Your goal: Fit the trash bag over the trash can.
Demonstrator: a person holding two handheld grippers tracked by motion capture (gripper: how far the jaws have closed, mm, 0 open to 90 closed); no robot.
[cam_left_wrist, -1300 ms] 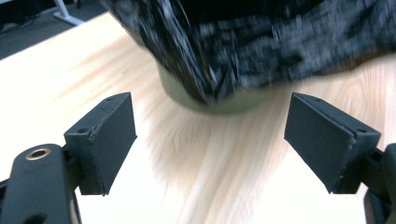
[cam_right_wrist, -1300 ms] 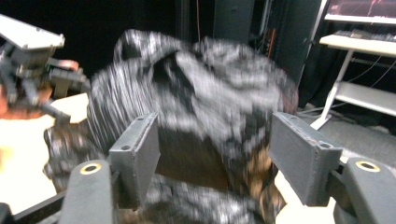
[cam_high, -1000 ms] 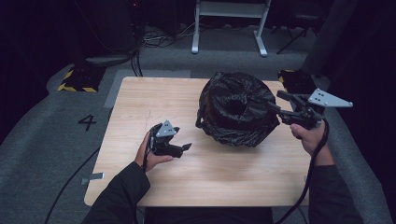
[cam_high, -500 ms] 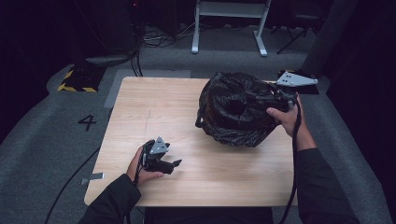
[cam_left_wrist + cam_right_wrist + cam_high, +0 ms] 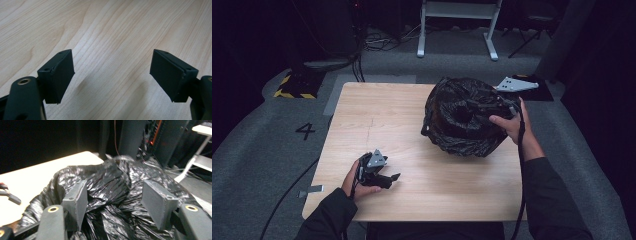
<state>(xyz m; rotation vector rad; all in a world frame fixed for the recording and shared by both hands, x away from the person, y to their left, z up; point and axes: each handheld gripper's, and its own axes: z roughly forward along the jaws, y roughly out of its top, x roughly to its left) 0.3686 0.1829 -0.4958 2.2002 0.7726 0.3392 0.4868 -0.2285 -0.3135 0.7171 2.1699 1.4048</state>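
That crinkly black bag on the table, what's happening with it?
A person sits at a wooden table with tongs in each hand. The right tongs are over the black bag, open, with crumpled plastic between the jaws but not pinched yet. They have just been closing a little. The left tongs lie low over the bare table near the person, open and holding nothing. The bag sits bunched up on the table's right side.
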